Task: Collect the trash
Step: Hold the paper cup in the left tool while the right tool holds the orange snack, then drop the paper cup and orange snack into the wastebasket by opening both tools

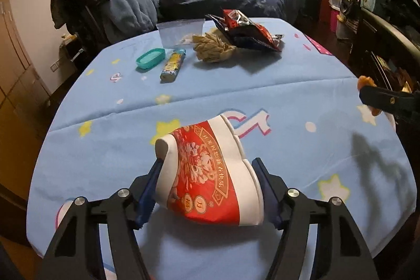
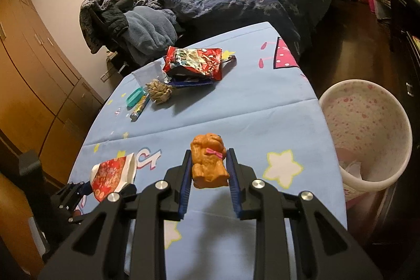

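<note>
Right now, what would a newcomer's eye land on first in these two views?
Each gripper holds something: the left gripper squeezes a crushed red and white paper cup, and the right gripper clamps an orange toy dog with a pink bow. Next comes the shiny red snack bag at the table's far end, then the white speckled bin on the floor by the table's right edge.

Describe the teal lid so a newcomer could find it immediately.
On the blue star-print tablecloth, look to the far left cluster. The teal lid lies flat beside a yellow tube, before a clear bag. It is the only teal oval there.
</note>
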Demonstrator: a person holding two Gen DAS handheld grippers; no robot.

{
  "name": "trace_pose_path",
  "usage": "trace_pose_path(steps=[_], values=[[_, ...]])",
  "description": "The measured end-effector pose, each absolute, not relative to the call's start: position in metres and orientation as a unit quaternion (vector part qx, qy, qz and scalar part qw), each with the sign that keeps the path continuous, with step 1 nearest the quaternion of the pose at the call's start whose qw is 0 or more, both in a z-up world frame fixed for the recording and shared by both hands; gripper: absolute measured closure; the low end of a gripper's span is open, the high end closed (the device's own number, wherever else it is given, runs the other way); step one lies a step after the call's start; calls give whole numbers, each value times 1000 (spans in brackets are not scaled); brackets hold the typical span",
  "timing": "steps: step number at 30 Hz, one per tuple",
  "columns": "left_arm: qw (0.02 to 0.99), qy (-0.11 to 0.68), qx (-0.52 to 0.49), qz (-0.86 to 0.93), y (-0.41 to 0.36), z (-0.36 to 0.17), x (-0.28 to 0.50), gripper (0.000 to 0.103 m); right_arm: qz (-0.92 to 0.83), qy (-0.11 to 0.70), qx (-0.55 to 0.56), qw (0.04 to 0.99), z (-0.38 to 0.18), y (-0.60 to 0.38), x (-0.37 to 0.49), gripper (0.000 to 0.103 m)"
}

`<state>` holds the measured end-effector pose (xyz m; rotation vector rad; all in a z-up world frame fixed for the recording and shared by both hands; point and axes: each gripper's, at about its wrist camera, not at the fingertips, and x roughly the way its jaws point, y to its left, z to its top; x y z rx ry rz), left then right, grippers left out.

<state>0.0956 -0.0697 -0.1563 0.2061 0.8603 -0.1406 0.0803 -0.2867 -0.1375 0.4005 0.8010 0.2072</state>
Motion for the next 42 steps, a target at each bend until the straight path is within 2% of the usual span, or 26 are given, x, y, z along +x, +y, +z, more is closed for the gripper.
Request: trace_pose_path(steps=[8,15,34,42], values=[[921,375,66,-78,-58,-124,87,36,102,385,196,896,-138,-288,79,77],[927,353,74,-106,-82,-104,91,36,91,378,202,899,-136,-299,72,77],[896,329,130,-268,-256,-87,141,35,-63,348,266,897,-159,-434,47,77],[870,337,159,-323,-337,-100,162,35,-96,341,275,894,-171,-464,55,77]])
